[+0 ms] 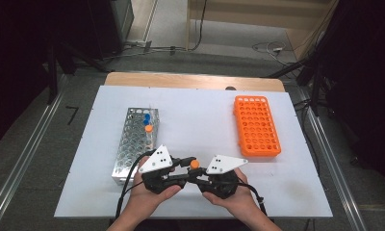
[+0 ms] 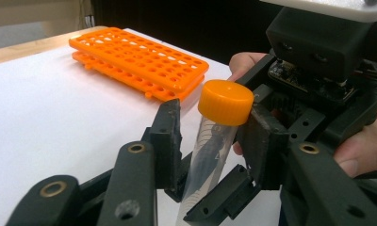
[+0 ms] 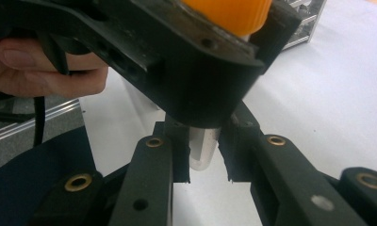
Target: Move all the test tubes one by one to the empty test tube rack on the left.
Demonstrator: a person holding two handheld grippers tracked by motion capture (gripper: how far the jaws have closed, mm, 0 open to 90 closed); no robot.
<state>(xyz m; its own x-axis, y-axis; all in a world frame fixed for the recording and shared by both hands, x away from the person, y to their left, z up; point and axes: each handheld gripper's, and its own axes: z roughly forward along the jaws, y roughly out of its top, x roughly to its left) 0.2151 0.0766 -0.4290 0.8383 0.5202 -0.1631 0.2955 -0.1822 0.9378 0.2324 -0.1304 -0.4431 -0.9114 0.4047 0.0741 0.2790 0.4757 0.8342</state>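
High view shows the orange-capped tube [image 1: 195, 164] held upright between both tools, near the table's [image 1: 200, 120] front edge. The right tool [image 3: 204, 162] is clamped on its lower end; the left tool [image 2: 206, 141] brackets the tube below the cap, pads seemingly touching. Best: firm left grip before the right lets go, tube kept upright.

From my seat, the left gripper [image 3: 196, 61] hides most of the tube [image 3: 203, 146]; its orange cap [image 3: 229, 14] is cut off at the top edge.
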